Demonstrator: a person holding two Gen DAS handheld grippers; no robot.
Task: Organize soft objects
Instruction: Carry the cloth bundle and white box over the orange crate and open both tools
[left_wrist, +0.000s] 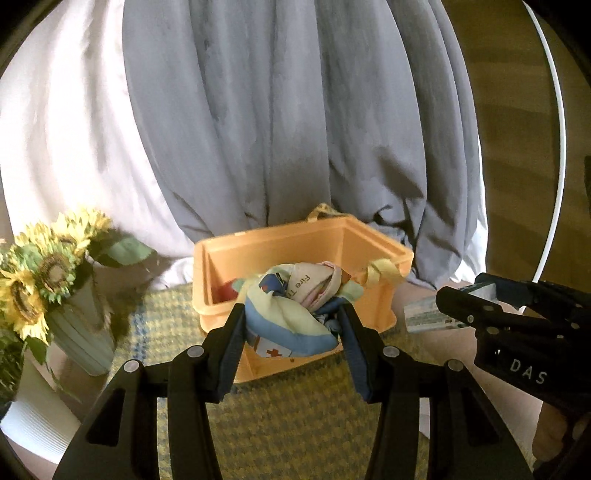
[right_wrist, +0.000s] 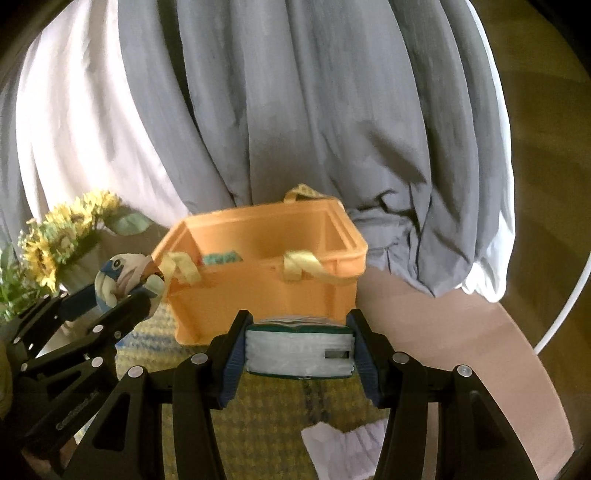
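Observation:
An orange plastic bin (left_wrist: 369, 240) stands on a yellow-green woven mat (left_wrist: 295, 424); it also shows in the right wrist view (right_wrist: 258, 295). My left gripper (left_wrist: 291, 325) is shut on a bunched printed cloth toy (left_wrist: 291, 317), pale yellow and blue, held over the bin's near rim. It shows in the right wrist view (right_wrist: 122, 280) at the left. My right gripper (right_wrist: 299, 343) is shut on a white tissue pack (right_wrist: 299, 350) with a green edge, just in front of the bin. That pack shows at the right in the left wrist view (left_wrist: 428, 314). Yellow fabric straps (right_wrist: 303, 266) hang over the bin's rim.
A vase of sunflowers (left_wrist: 48, 277) stands left of the bin. Grey and white bedding (left_wrist: 277, 110) rises behind it. A white crumpled cloth (right_wrist: 343, 443) lies on the mat near me. A red item (left_wrist: 227, 291) and a teal item (right_wrist: 221, 258) lie inside the bin.

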